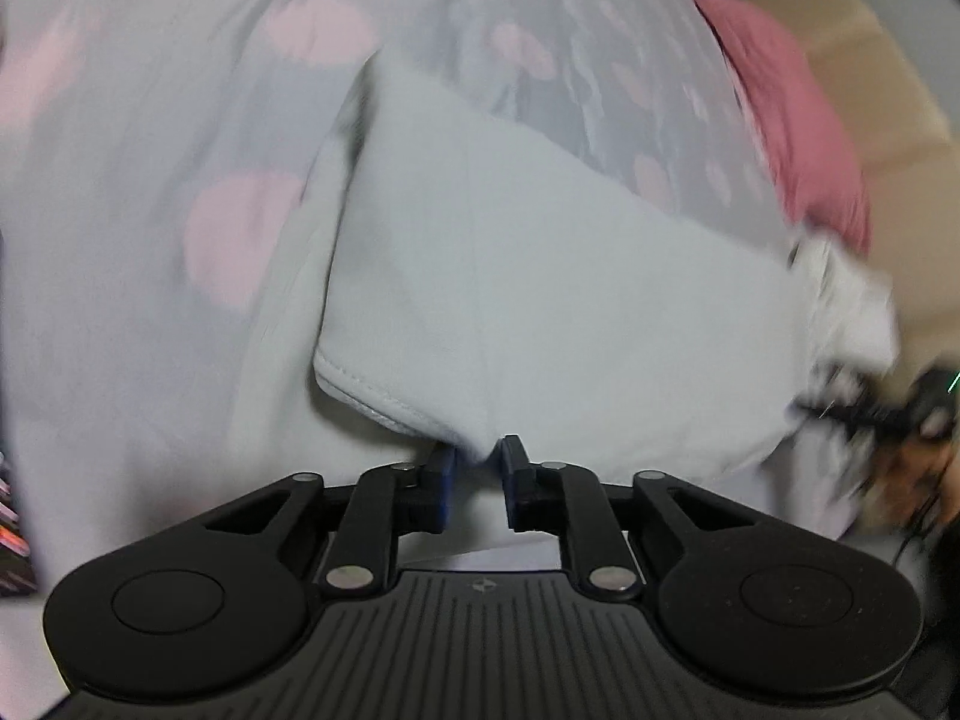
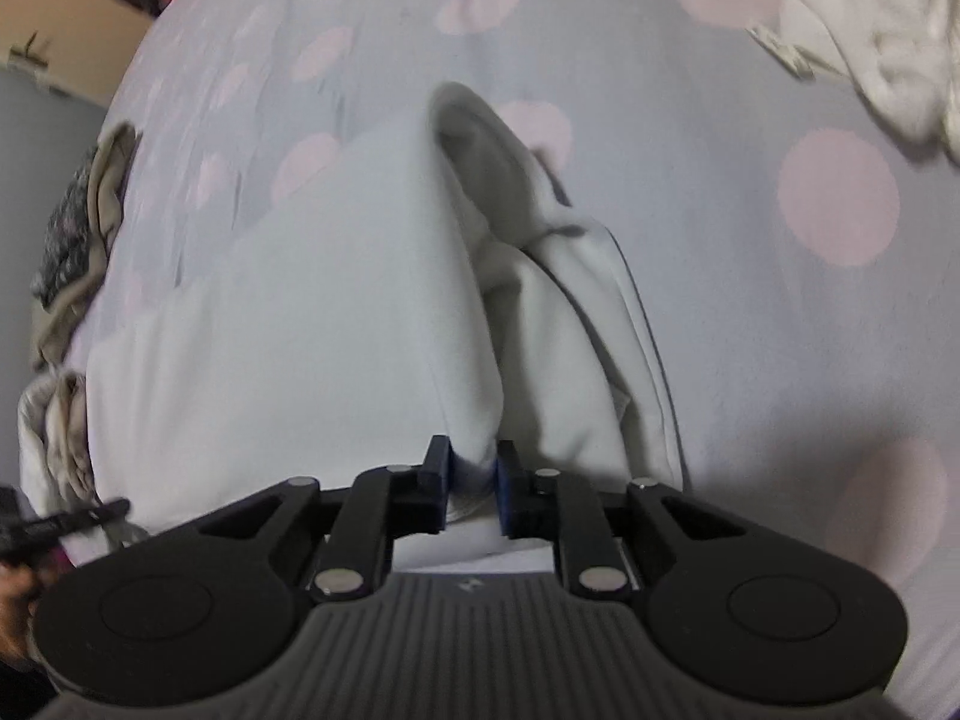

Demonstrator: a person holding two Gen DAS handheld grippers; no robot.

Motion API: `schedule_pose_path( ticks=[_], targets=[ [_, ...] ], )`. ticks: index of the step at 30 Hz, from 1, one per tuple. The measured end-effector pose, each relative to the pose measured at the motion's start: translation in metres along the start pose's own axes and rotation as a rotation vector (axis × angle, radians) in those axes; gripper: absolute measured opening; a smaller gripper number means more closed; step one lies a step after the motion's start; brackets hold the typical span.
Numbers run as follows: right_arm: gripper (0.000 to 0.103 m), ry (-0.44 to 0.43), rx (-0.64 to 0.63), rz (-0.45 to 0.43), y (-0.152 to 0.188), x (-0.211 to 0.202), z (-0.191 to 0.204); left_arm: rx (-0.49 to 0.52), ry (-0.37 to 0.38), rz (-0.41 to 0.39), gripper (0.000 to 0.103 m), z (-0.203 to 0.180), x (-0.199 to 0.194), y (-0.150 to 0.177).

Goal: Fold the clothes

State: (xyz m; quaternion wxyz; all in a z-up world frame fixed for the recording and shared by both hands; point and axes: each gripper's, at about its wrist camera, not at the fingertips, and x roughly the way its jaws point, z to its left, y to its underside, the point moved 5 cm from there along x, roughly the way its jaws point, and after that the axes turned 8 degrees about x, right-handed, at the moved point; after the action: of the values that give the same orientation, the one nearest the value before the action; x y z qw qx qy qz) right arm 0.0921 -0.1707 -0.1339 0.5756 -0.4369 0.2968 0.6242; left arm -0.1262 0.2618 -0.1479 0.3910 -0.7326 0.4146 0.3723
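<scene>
A pale white garment (image 1: 540, 276) lies partly lifted over a spotted bedsheet (image 1: 150, 120). A bunched fold at its near edge sits between the blue pads of my left gripper (image 1: 477, 468), which is shut on it. In the right wrist view the same white garment (image 2: 330, 312) rises in a ridge toward the camera. My right gripper (image 2: 473, 486) is shut on the near end of that ridge. A sleeve or flap (image 2: 576, 300) hangs off to the right of the ridge. The cloth beneath both grips is hidden by the gripper bodies.
The bedsheet (image 2: 780, 330) is grey-blue with pink dots. A dusky pink cloth (image 1: 792, 120) and a cardboard box (image 1: 870, 72) lie at the far right. Crumpled white clothes (image 2: 888, 30) sit at the upper right, and a grey-beige pile (image 2: 78, 228) sits at the bed's left edge.
</scene>
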Motion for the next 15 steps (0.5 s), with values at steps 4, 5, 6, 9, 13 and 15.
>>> schedule_pose_path(
  ticks=[4, 5, 6, 9, 13, 15],
  targets=[
    [0.041, 0.218, -0.258, -0.117, -0.007, -0.022, 0.028, 0.156, -0.13, -0.03, 0.02, -0.01, -0.033, -0.018],
    [0.041, 0.264, -0.315, -0.157, -0.009, -0.028, 0.036, 0.186, -0.157, -0.056, 0.02, -0.01, -0.043, -0.023],
    [0.041, 0.288, -0.353, -0.205, -0.013, -0.031, 0.043, 0.214, -0.179, -0.089, 0.02, -0.012, -0.052, -0.029],
    [0.041, 0.243, -0.46, -0.35, -0.023, -0.031, 0.072, 0.284, -0.161, -0.281, 0.022, -0.027, -0.063, -0.054],
    [0.041, 0.232, -0.668, -0.405, -0.026, 0.006, 0.122, 0.486, -0.165, -0.398, 0.026, -0.063, -0.03, -0.075],
    [0.041, 0.227, -0.761, -0.381, -0.023, 0.032, 0.145, 0.58, -0.216, -0.378, 0.026, -0.075, -0.005, -0.077]
  ],
)
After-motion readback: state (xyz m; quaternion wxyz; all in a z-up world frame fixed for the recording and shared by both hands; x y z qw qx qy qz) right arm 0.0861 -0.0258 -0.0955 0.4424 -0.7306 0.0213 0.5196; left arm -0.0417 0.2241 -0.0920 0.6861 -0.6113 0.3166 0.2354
